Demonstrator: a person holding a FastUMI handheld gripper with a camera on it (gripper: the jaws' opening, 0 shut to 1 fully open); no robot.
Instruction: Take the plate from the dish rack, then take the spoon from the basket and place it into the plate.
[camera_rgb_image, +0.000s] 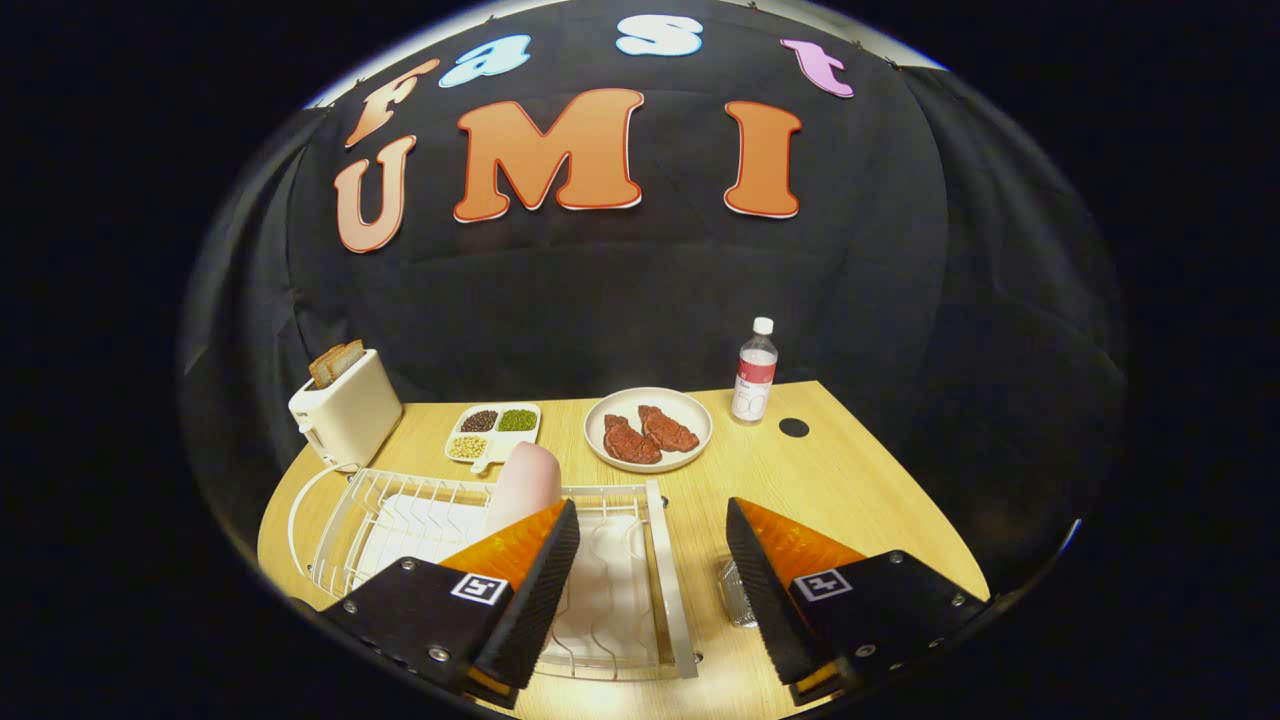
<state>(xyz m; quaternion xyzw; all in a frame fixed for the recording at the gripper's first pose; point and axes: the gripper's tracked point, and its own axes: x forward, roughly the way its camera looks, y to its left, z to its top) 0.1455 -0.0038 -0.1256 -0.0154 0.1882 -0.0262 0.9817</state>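
Observation:
A white wire dish rack (660, 570) lies on the wooden table right below my fingers. A pale pink plate (525, 480) stands upright on edge in the rack, just beyond my left finger (530, 590), which overlaps its lower part. My gripper (652, 545) is open, hovering above the rack with nothing between its fingers. A small wire basket (735, 595) sits on the table to the right of the rack, mostly hidden behind my right finger (760, 580). I cannot make out a spoon in it.
A white toaster (345, 410) with bread stands at the back left. Behind the rack are a divided tray of beans (492, 430), a round plate with two meat pieces (648, 430) and a water bottle (754, 372). Bare tabletop (850, 490) lies to the right.

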